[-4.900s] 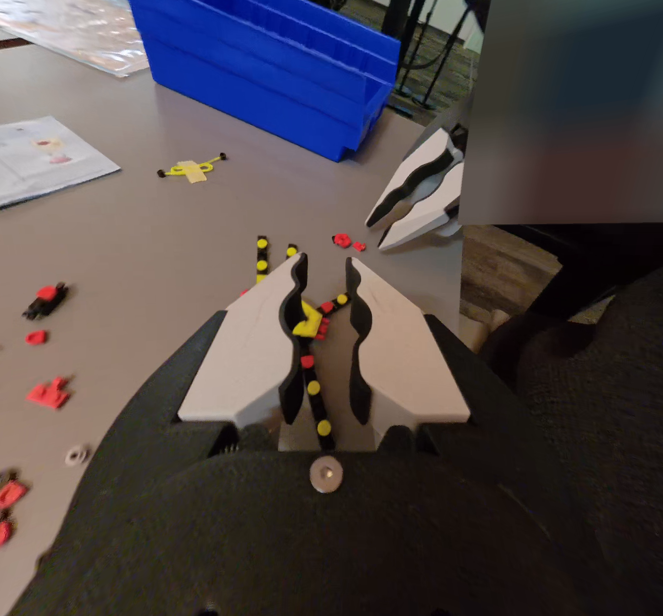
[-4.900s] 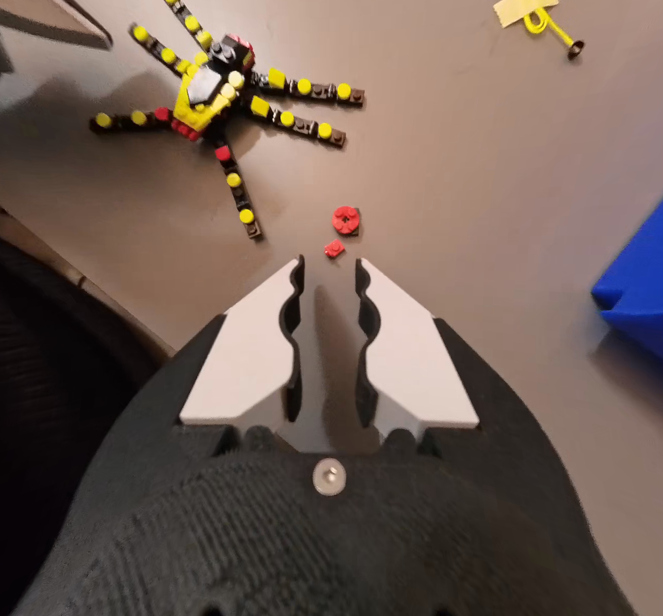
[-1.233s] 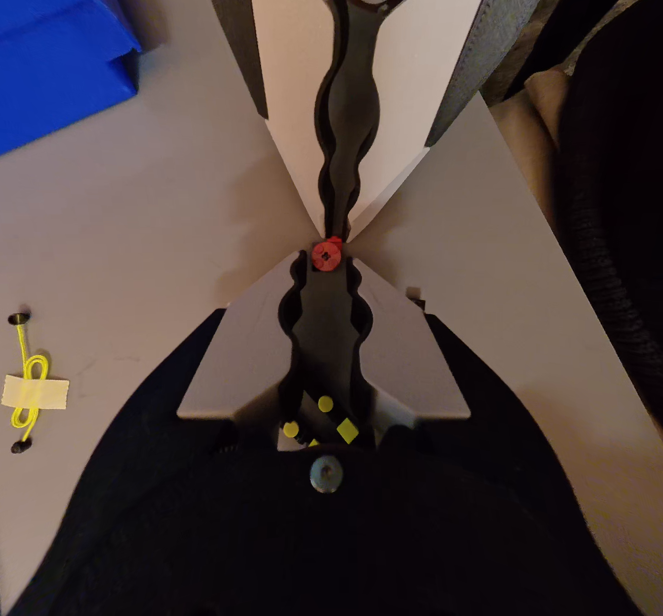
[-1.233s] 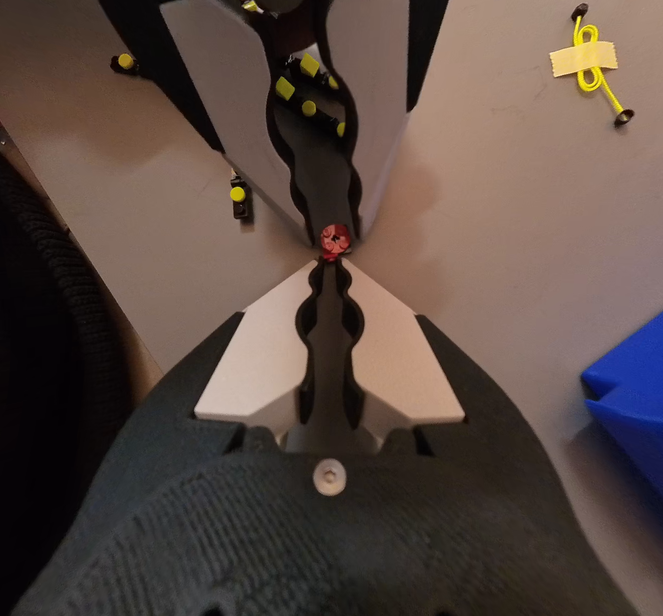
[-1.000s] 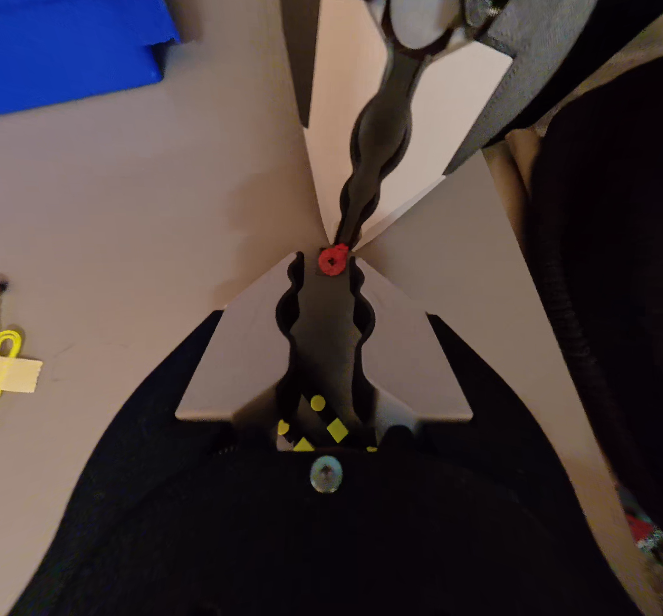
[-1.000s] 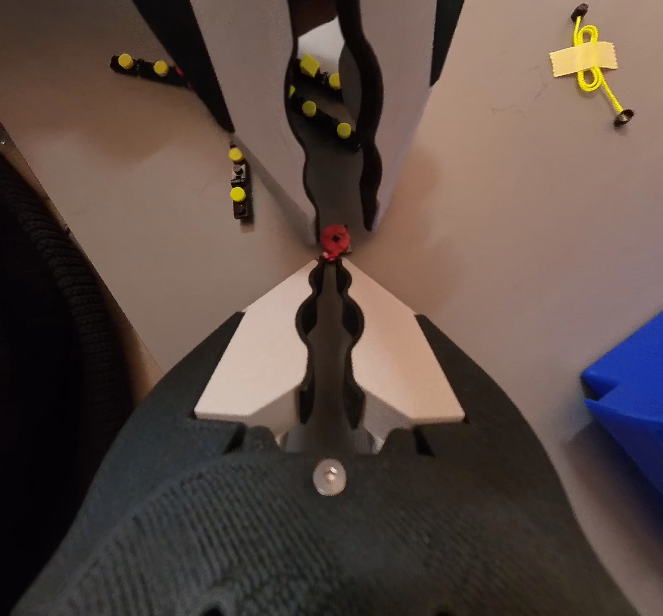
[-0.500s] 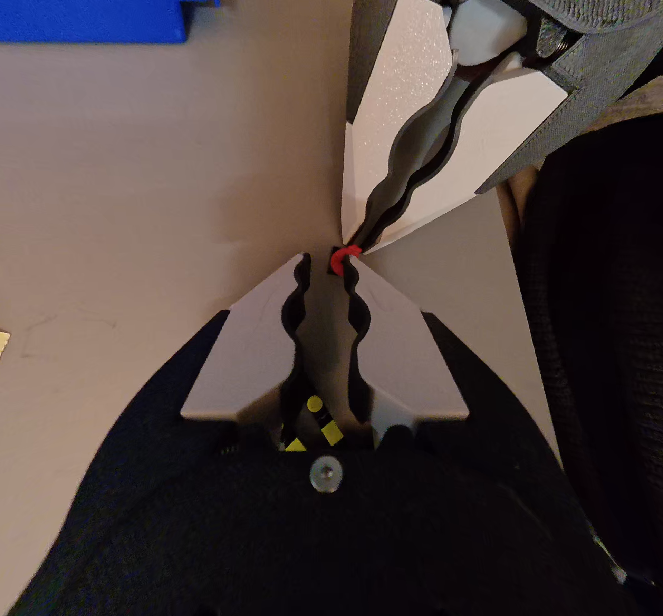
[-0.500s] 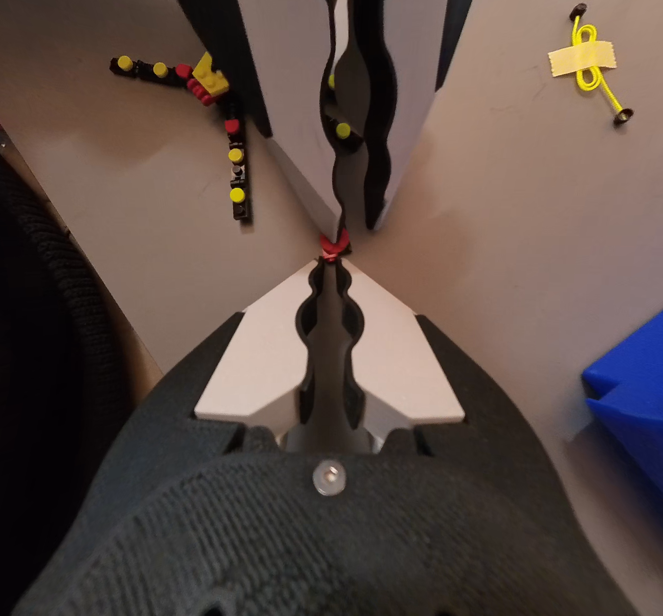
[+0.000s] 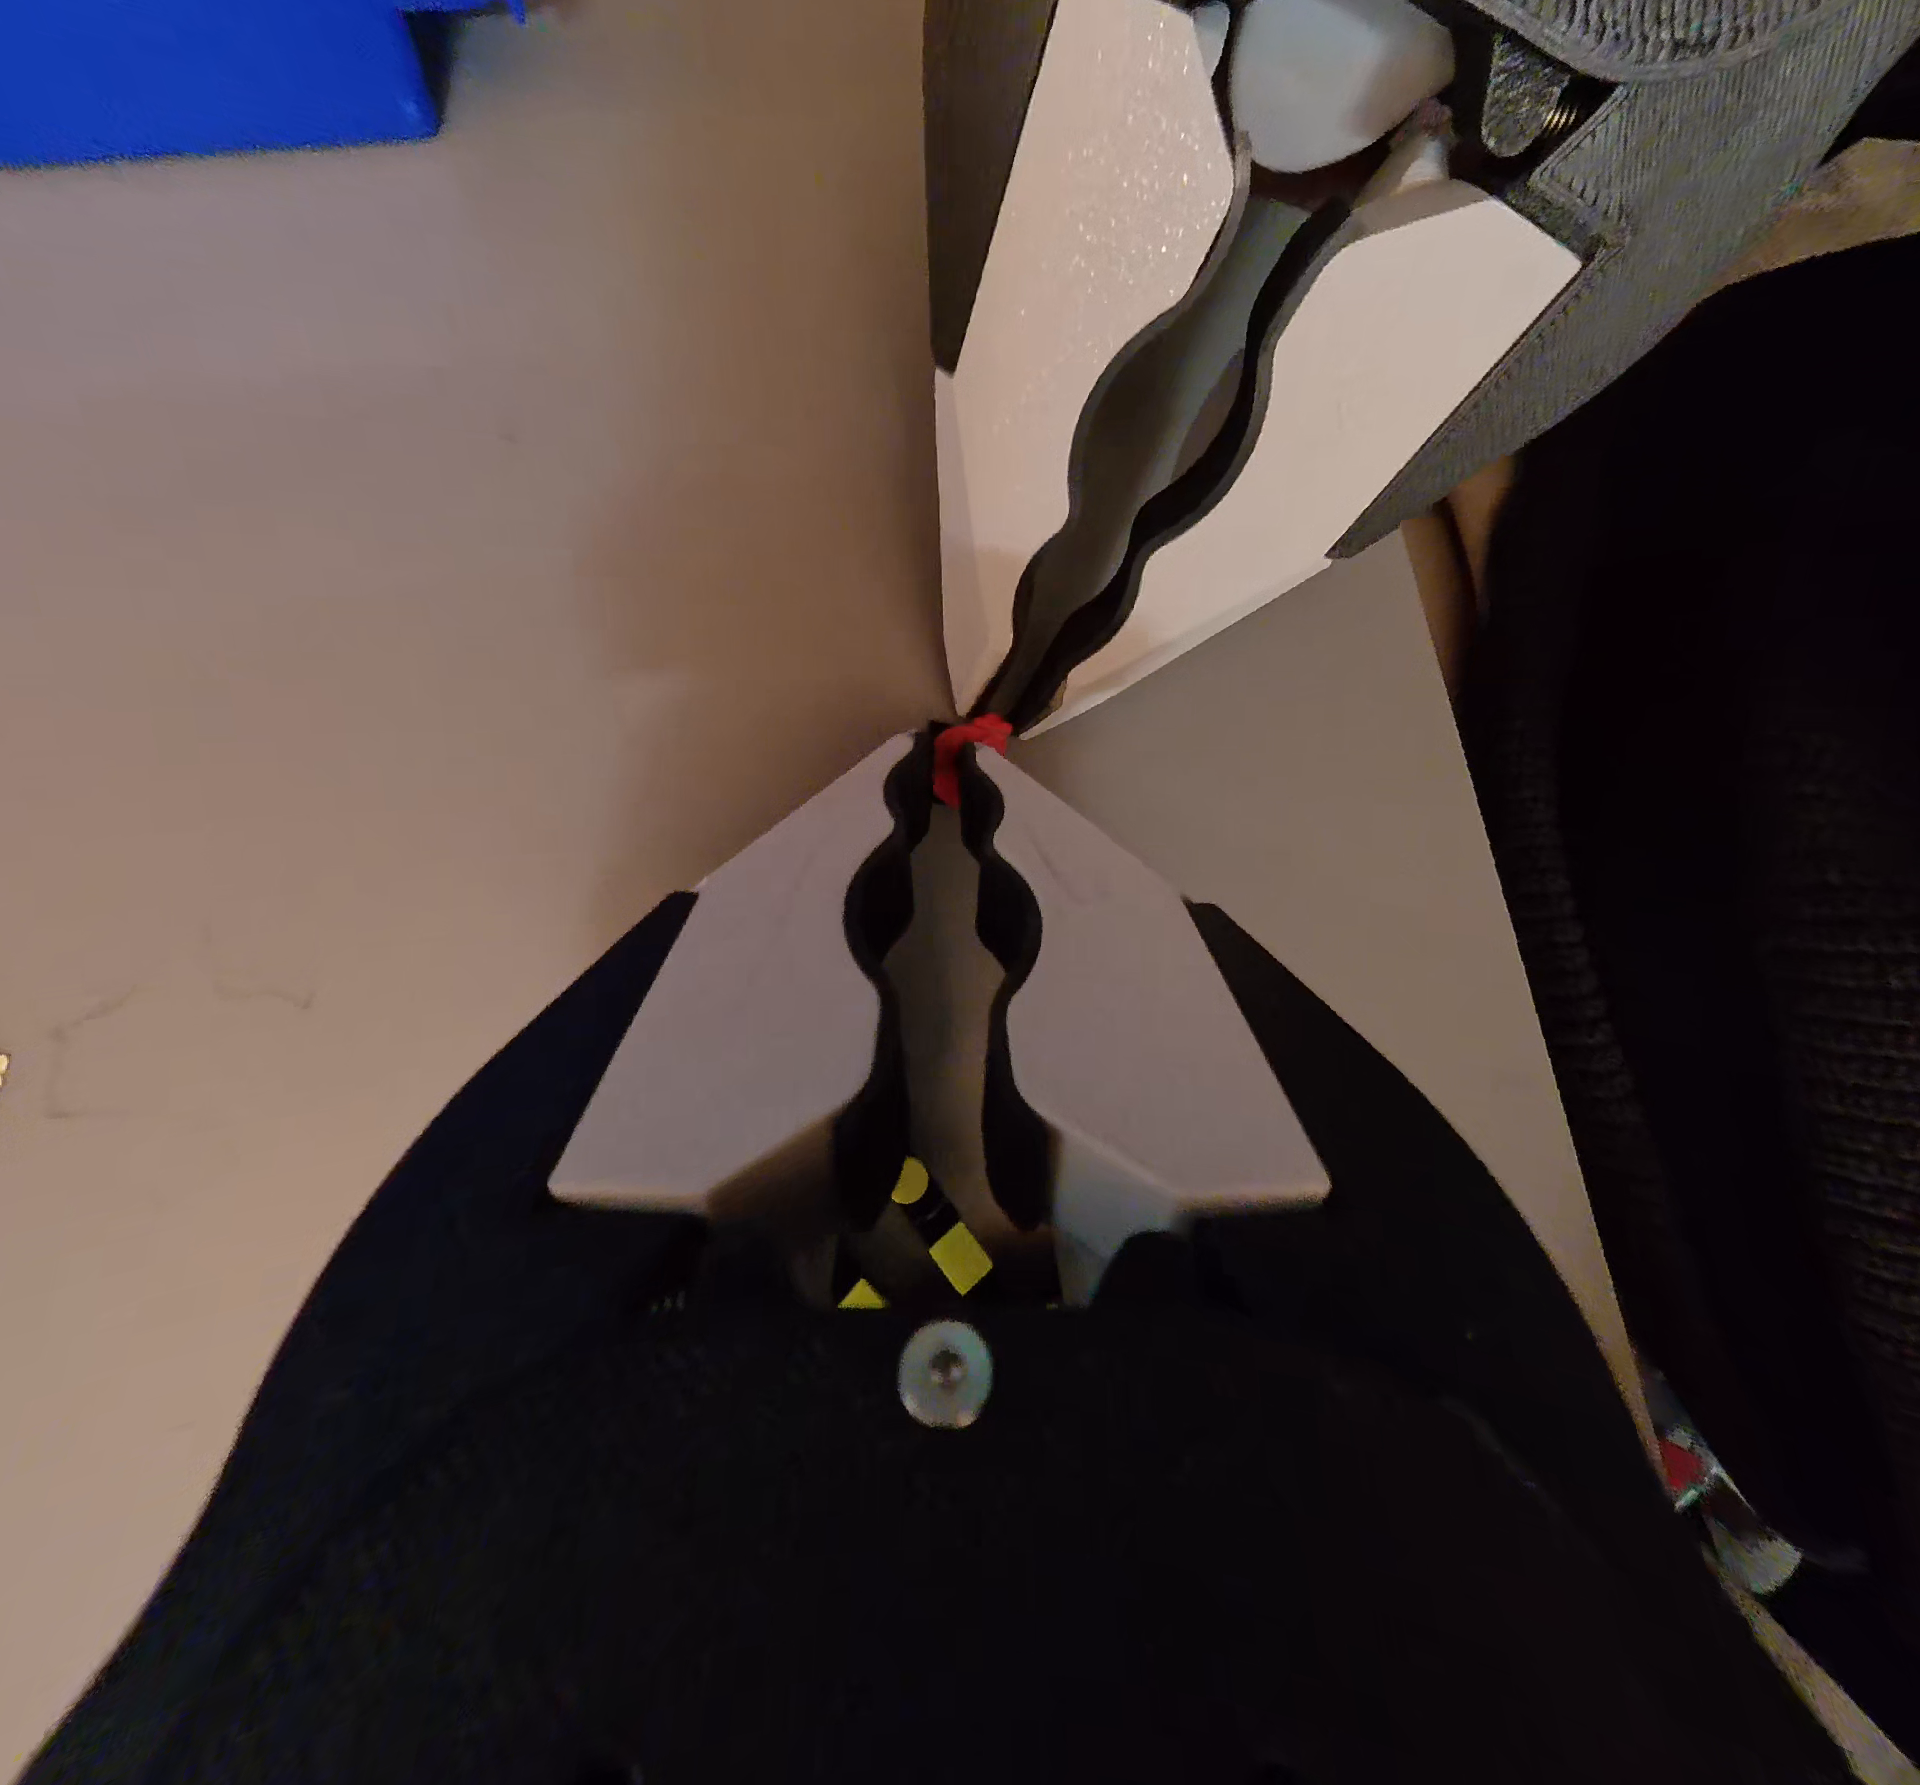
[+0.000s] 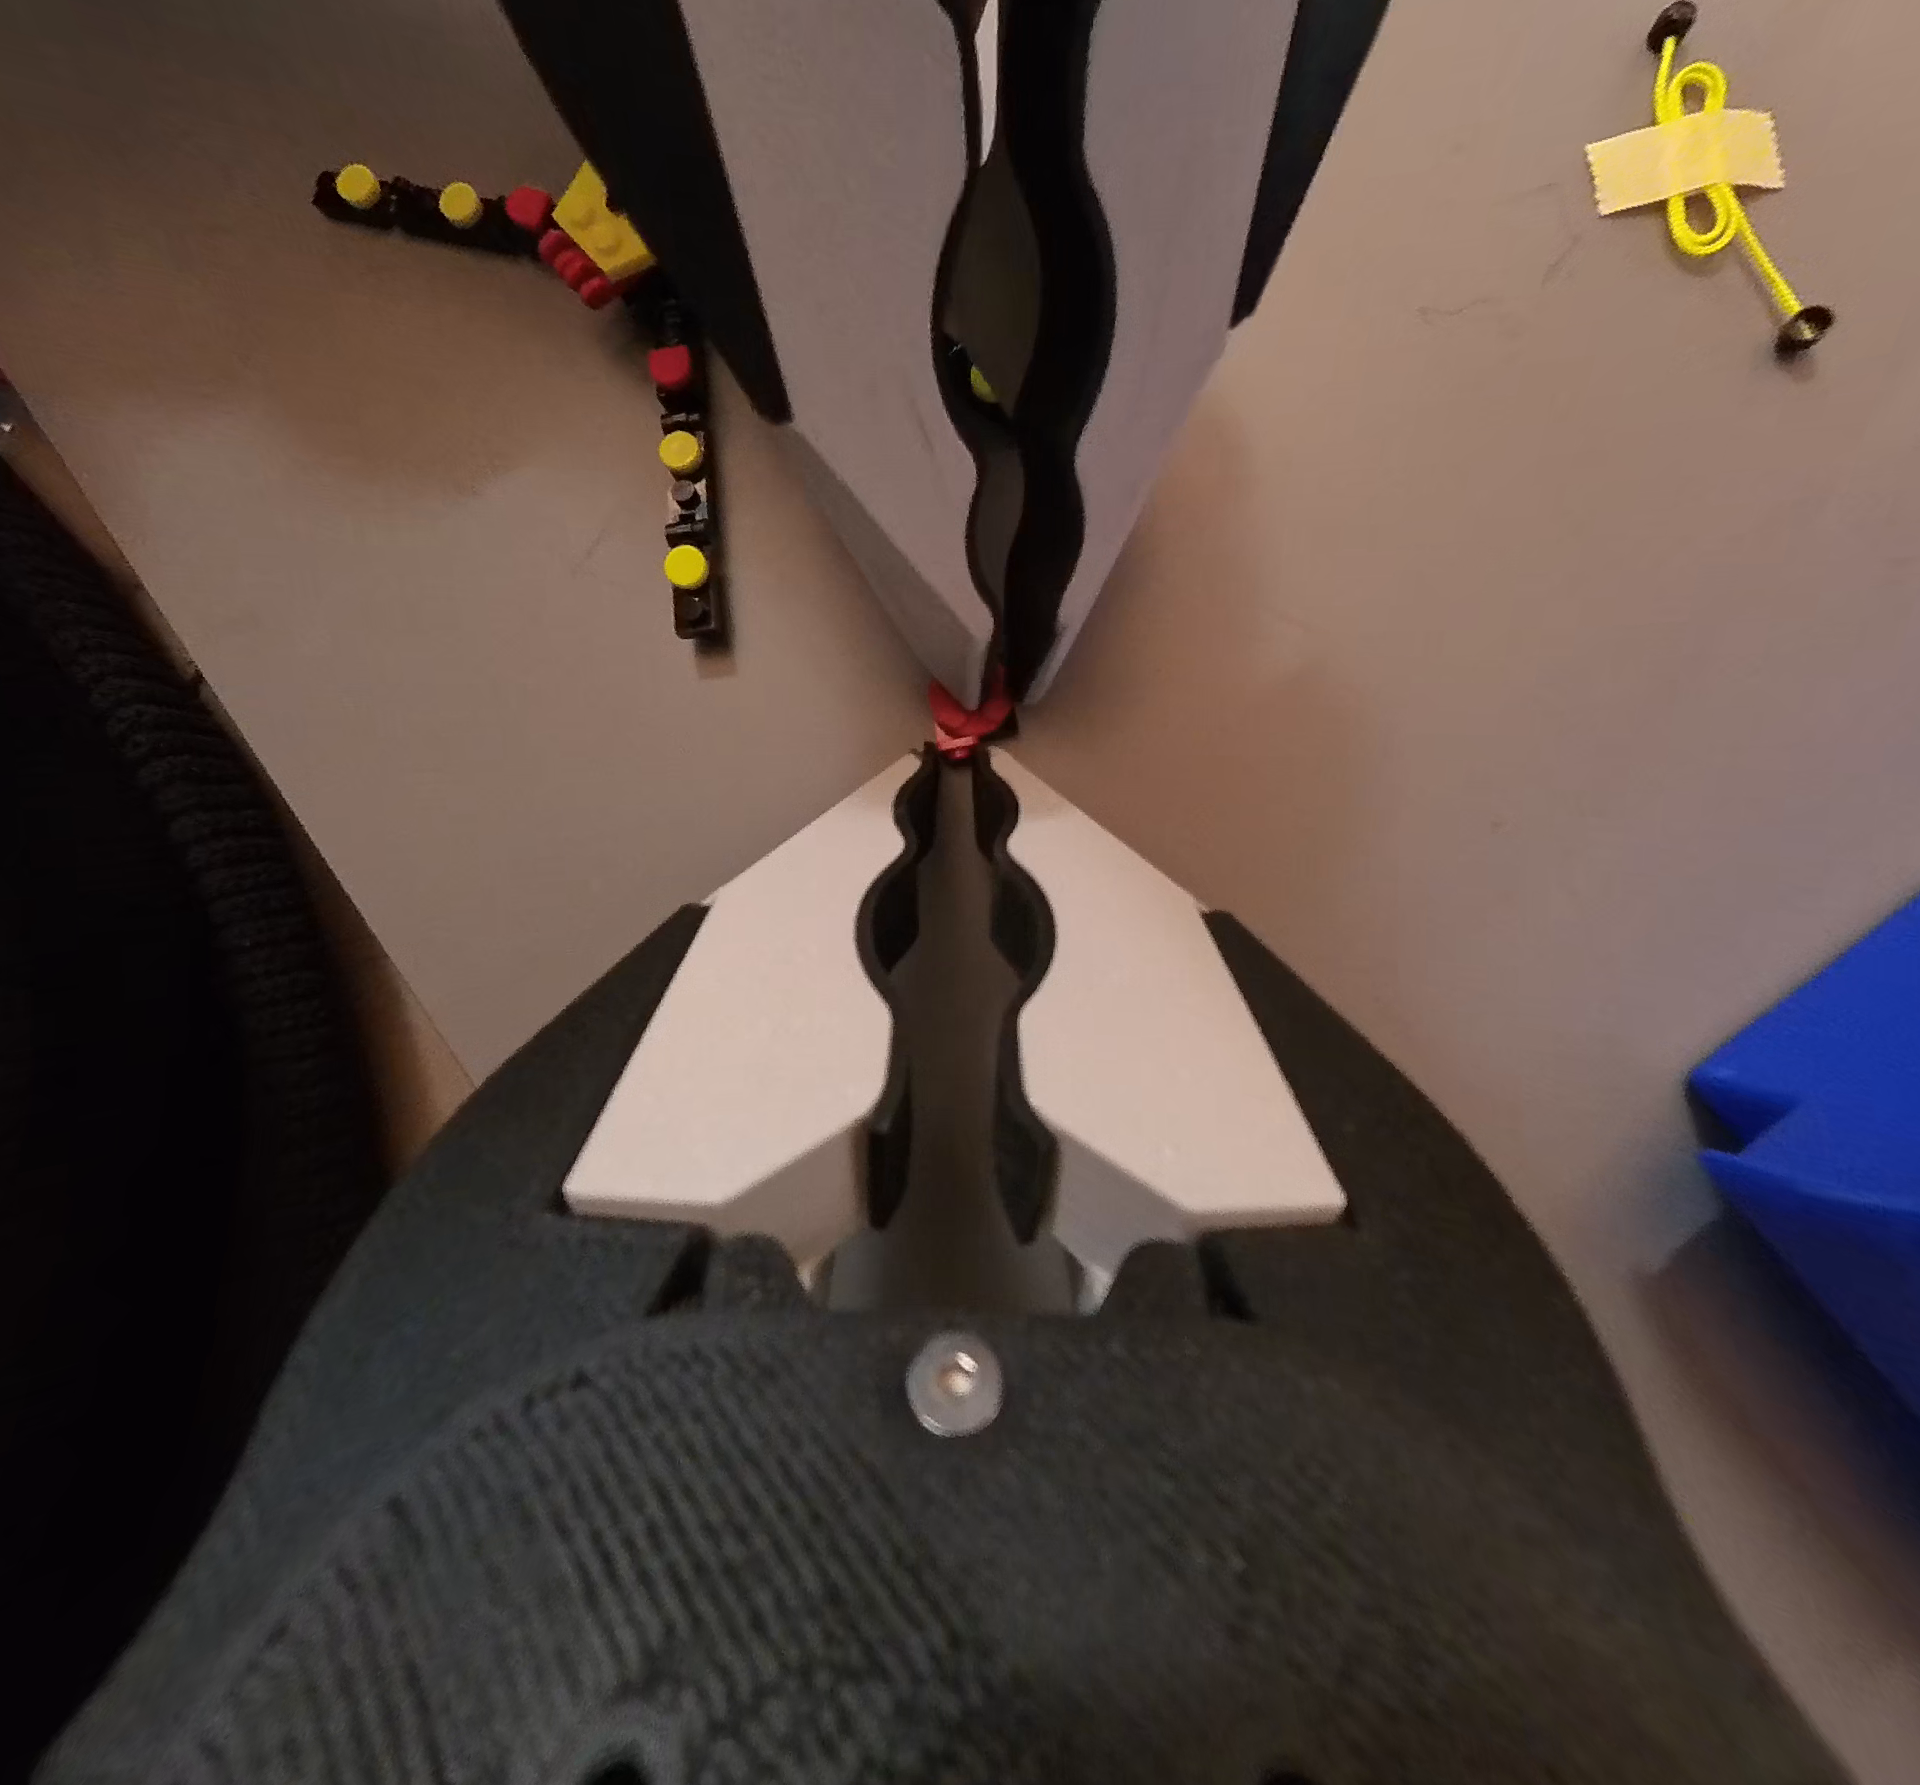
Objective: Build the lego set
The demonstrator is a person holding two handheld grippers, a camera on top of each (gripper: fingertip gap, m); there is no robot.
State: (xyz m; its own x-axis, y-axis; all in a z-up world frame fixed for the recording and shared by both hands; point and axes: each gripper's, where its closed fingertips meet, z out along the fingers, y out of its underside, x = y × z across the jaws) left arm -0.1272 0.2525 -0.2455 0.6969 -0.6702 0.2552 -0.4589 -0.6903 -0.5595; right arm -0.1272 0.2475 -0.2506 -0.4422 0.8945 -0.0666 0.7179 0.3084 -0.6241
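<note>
Half a second ago the left gripper (image 9: 948, 771) had spread jaws beside the red piece (image 9: 961, 756); now its jaws pinch that piece at frame centre, tip to tip with the right gripper (image 10: 954, 767), whose jaws also pinch it, above the smooth table (image 9: 312, 592). The black-and-yellow studded spider (image 10: 634, 322) lies upper left; a glossy blue bin (image 10: 1829, 1112) sits right.

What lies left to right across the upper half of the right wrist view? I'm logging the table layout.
Black-and-yellow lego model → left tongs, coming down from the top → taped yellow cord.
</note>
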